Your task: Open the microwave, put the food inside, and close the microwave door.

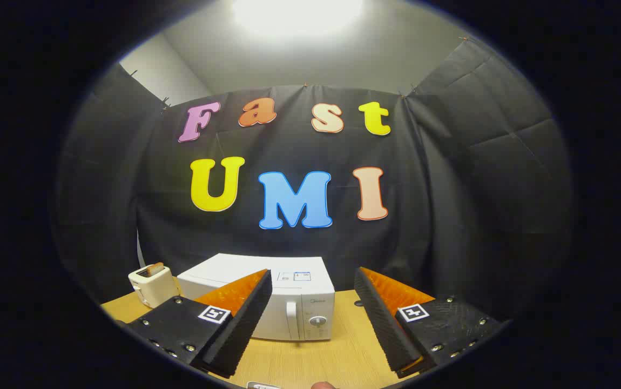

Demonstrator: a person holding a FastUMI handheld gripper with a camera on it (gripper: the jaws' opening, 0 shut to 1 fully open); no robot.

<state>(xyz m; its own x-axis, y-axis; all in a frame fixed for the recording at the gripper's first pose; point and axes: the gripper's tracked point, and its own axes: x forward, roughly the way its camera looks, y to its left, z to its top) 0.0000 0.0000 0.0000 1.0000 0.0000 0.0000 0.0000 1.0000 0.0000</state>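
Observation:
A white microwave [289,294] stands on the wooden table [343,346] straight ahead of me, its door shut, with a vertical handle [291,320] and a round dial [317,322] on its right front. My gripper [313,281] hangs open above the table, nothing between its fingers. The left finger [243,324] overlaps the microwave's left front; the right finger [383,324] stands to the microwave's right. Between the finger bases, by the table's near edge, small bits of a white item [262,385] and a reddish-brown item [323,385] peek out; I cannot tell what they are.
A cream toaster [153,285] with a slice of toast in its slot sits left of the microwave. Black cloth walls close the booth behind and on both sides. Bare wooden table lies between the microwave and my fingers and to the microwave's right.

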